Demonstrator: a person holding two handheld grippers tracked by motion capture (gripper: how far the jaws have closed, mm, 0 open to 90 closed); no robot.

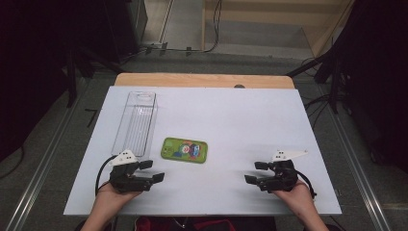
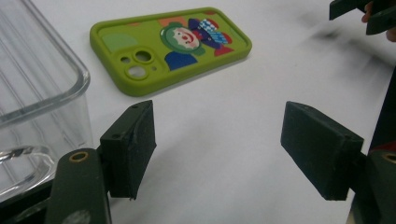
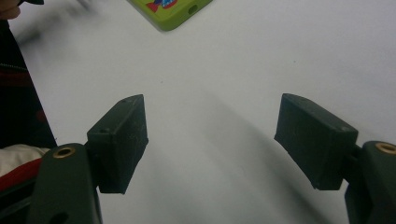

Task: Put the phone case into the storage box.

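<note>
Dark surroundings ring the work area: grey floor, black stands and loose cables at both sides, steps at the far end. White tabletop (image 1: 250, 125) fills the middle of the high view, with a strip of bare wood along its far edge.

Clear plastic bin (image 1: 136, 121): long, rectangular, open at the top, lying on the left part of the tabletop with its long axis running away from the person. In the left gripper view its rounded near corner (image 2: 42, 88) sits at the left of the frame, just beside the left jaw.

Green phone case (image 1: 184, 150): lies flat on the tabletop, just right of the bin's near end, apart from it. Printed cartoon figure and 3 camera cut-outs face up (image 2: 170, 44). The right gripper view catches 1 corner of it (image 3: 170, 9) at the top edge.

Left tool (image 1: 150, 171): held in the person's left hand (image 1: 113, 195) low over the near left of the tabletop, near the bin's near end. Jaws spread wide, bare white surface between them, holding nothing.

Right tool (image 1: 256, 172): held in the right hand (image 1: 296, 195) at the near right, well apart from the phone case. Jaws wide, nothing between them. The 2 tools point toward each other across the tabletop.
</note>
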